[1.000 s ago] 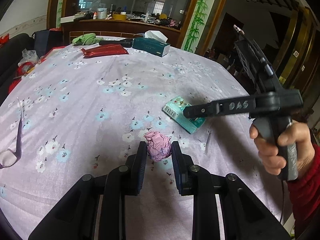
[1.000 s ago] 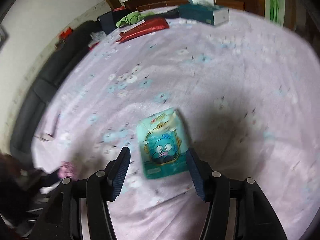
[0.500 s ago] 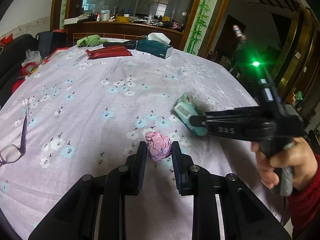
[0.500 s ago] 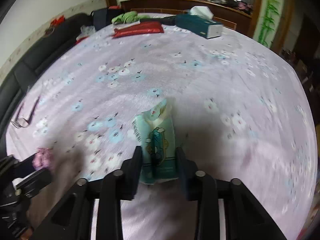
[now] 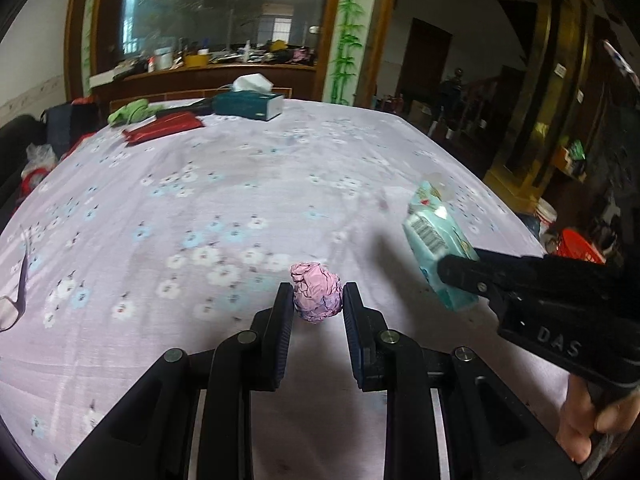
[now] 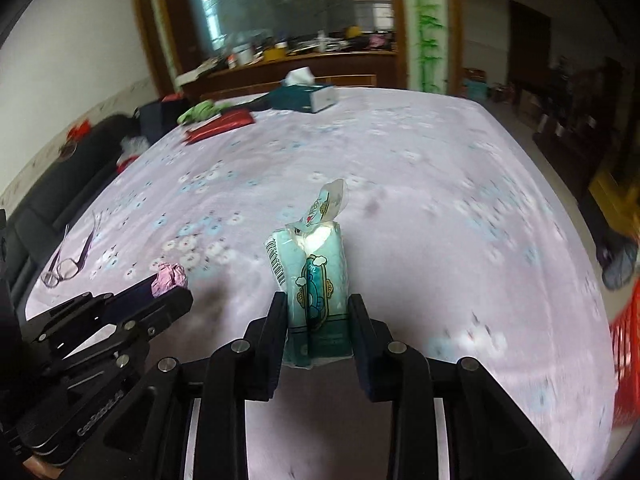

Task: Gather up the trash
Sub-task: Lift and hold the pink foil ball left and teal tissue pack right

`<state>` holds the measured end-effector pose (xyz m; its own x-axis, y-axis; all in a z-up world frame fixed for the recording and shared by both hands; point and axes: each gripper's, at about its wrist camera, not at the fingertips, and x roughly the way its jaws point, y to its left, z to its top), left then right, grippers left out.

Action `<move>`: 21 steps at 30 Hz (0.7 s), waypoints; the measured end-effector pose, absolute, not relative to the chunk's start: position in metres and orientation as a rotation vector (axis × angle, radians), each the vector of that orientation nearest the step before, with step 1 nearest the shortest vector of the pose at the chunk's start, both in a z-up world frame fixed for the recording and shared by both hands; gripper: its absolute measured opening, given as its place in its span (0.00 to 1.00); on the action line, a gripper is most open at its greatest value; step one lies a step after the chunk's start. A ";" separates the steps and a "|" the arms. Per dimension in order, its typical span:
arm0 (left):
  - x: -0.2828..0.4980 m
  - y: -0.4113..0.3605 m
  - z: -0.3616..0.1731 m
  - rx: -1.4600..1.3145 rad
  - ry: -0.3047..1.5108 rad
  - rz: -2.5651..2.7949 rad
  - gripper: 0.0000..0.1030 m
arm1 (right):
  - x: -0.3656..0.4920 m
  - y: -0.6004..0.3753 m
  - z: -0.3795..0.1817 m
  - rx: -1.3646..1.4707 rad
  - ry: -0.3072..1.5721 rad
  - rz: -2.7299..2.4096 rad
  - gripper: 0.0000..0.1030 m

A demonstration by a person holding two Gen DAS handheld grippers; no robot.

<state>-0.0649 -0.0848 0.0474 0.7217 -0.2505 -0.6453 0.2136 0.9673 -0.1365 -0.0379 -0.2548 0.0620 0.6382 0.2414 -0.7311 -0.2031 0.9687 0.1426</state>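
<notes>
The tabletop (image 5: 248, 184) is covered in pale lilac cloth printed with white and light-blue blossoms. A crumpled paper ball (image 5: 317, 298) is coloured pink. A tissue packet (image 6: 318, 280) is printed in teal with a cartoon figure and a barcode. Both claws are moulded in black.

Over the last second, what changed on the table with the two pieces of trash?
The right hand-held gripper closed on the teal tissue pack and lifted it off the floral tablecloth. The left hand-held gripper narrowed onto the crumpled pink paper ball and raised it. The glasses, tissue box and red packet stayed put.
</notes>
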 end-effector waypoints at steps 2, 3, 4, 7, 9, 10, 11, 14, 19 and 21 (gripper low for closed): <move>-0.067 -0.096 0.046 -0.031 0.720 -0.267 0.23 | -0.045 -0.263 0.061 0.067 0.835 0.237 0.31; -0.069 -0.099 0.046 -0.024 0.719 -0.269 0.23 | -0.048 -0.267 0.061 0.077 0.828 0.228 0.31; -0.070 -0.103 0.045 -0.015 0.717 -0.269 0.23 | -0.051 -0.270 0.061 0.085 0.823 0.221 0.31; -0.074 -0.110 0.045 0.007 0.708 -0.261 0.23 | -0.058 -0.279 0.058 0.104 0.822 0.210 0.31; -0.075 -0.112 0.045 0.021 0.702 -0.256 0.23 | -0.061 -0.283 0.057 0.121 0.824 0.209 0.31; -0.076 -0.113 0.046 0.025 0.699 -0.252 0.23 | -0.062 -0.284 0.057 0.121 0.823 0.211 0.31; -0.076 -0.113 0.047 0.030 0.695 -0.244 0.23 | -0.064 -0.284 0.057 0.121 0.818 0.211 0.31; -0.078 -0.113 0.048 0.038 0.691 -0.228 0.23 | -0.067 -0.285 0.059 0.121 0.809 0.213 0.31; -0.079 -0.113 0.048 0.054 0.689 -0.209 0.23 | -0.071 -0.287 0.060 0.126 0.805 0.219 0.31; -0.080 -0.113 0.048 0.056 0.688 -0.208 0.23 | -0.072 -0.288 0.061 0.129 0.802 0.220 0.31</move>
